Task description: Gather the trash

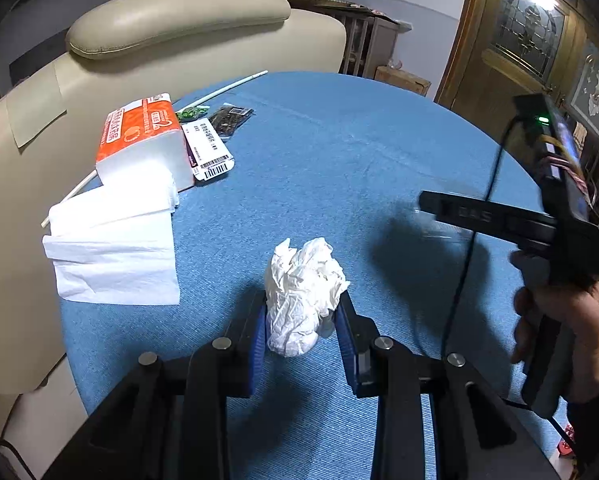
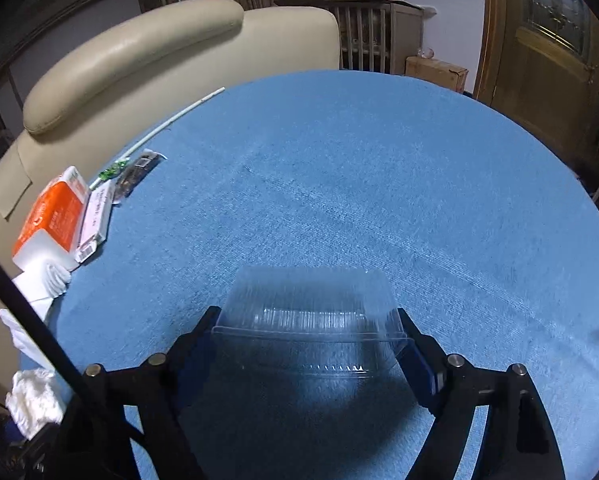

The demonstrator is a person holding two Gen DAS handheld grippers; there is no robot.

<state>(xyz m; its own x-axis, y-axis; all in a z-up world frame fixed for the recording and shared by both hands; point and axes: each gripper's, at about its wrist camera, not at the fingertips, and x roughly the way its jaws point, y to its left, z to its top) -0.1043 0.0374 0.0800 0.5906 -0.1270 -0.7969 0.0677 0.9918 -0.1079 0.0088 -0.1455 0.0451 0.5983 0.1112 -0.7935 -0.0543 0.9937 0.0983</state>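
My left gripper point(image 1: 303, 310) is shut on a crumpled white tissue ball point(image 1: 303, 292), held just above the blue tablecloth point(image 1: 339, 152). The ball also shows at the lower left of the right wrist view point(image 2: 33, 400). My right gripper point(image 2: 305, 320) is shut on a clear plastic clamshell box point(image 2: 307, 320), its fingers pressing both sides. The right gripper shows from the side in the left wrist view point(image 1: 427, 204), held by a hand point(image 1: 567, 332), with the clear box faint at its tip.
An orange tissue pack point(image 1: 143, 136) with loose white tissues point(image 1: 115, 248), a barcode-labelled packet point(image 1: 209, 148), dark snack wrappers point(image 1: 231, 118) and a white stick point(image 1: 219, 90) lie at the table's left. A beige leather chair point(image 1: 171, 24) stands behind.
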